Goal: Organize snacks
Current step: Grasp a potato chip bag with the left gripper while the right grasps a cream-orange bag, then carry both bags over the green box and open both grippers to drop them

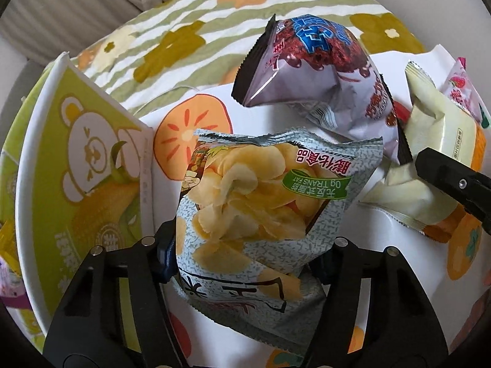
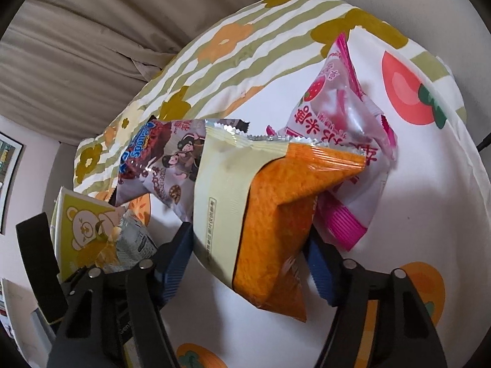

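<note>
The left gripper point(image 1: 245, 263) clamps the grey chip bag point(image 1: 260, 196) – long axis pointing away; the right gripper point(image 2: 248, 260) pinches the orange-and-cream packet point(image 2: 260, 208), sealed end away.

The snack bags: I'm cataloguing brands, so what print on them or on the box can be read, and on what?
"0g TRANS FAT", upside down, green band on the chip bag in the left gripper.
"膨化食品", upside down, red, same bag.
Purple bag: blue logo too warped to read.
Pink bag: red Chinese characters, not legible.
Orange bag in the right gripper: side print too small.
Bear box: lettering blurred.
</note>
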The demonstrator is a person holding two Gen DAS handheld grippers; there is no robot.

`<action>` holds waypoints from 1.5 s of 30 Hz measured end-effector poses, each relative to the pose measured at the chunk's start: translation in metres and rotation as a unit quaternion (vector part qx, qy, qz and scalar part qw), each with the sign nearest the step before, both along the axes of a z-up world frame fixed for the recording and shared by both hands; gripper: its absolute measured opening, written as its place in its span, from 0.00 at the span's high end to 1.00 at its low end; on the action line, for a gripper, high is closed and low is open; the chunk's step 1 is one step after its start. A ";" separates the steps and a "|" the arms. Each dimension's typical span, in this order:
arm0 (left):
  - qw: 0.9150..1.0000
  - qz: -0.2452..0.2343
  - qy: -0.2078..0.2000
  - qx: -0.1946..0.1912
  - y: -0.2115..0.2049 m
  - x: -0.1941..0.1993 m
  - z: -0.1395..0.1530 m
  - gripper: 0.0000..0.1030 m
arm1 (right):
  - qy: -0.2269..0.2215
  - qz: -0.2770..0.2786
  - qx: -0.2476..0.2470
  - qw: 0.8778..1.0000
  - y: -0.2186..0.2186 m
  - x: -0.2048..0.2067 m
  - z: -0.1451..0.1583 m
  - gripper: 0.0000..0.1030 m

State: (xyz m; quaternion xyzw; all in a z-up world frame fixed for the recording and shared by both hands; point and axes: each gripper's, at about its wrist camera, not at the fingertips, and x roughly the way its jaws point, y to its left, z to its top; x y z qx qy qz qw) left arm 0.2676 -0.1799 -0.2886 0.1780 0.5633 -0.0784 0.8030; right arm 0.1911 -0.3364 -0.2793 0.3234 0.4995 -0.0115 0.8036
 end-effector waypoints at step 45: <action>0.975 0.028 -0.172 -0.138 0.258 -0.020 0.235 0.41 | -0.196 0.167 -0.111 0.960 0.222 -0.021 0.215 0.41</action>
